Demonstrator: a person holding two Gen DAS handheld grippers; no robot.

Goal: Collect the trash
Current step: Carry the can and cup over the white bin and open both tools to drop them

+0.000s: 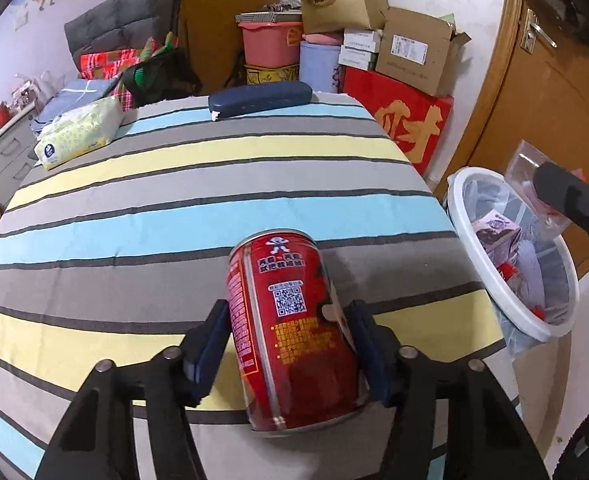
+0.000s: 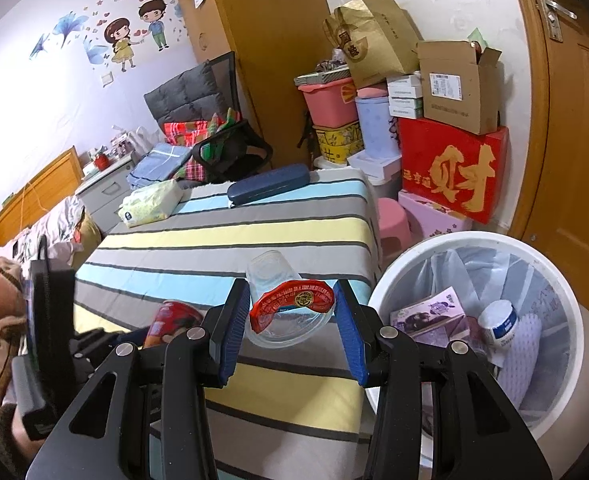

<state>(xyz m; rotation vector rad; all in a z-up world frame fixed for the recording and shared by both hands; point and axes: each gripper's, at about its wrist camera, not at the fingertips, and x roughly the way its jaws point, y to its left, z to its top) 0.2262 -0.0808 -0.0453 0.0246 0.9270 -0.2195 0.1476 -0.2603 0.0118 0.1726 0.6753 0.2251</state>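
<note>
We hold a red can (image 1: 290,332) tight in our left gripper (image 1: 286,344), over the striped table (image 1: 174,208). Our right gripper (image 2: 292,320) pinches a clear plastic cup (image 2: 278,300) with a red lid, just beside the white trash bin (image 2: 566,312).

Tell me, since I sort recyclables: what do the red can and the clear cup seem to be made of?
Red can: likely metal, glossy printed wall with a bare silvery rim. Clear cup: thin transparent plastic, the cloth's stripes show through; its peeled red lid looks like foil or film.
</note>
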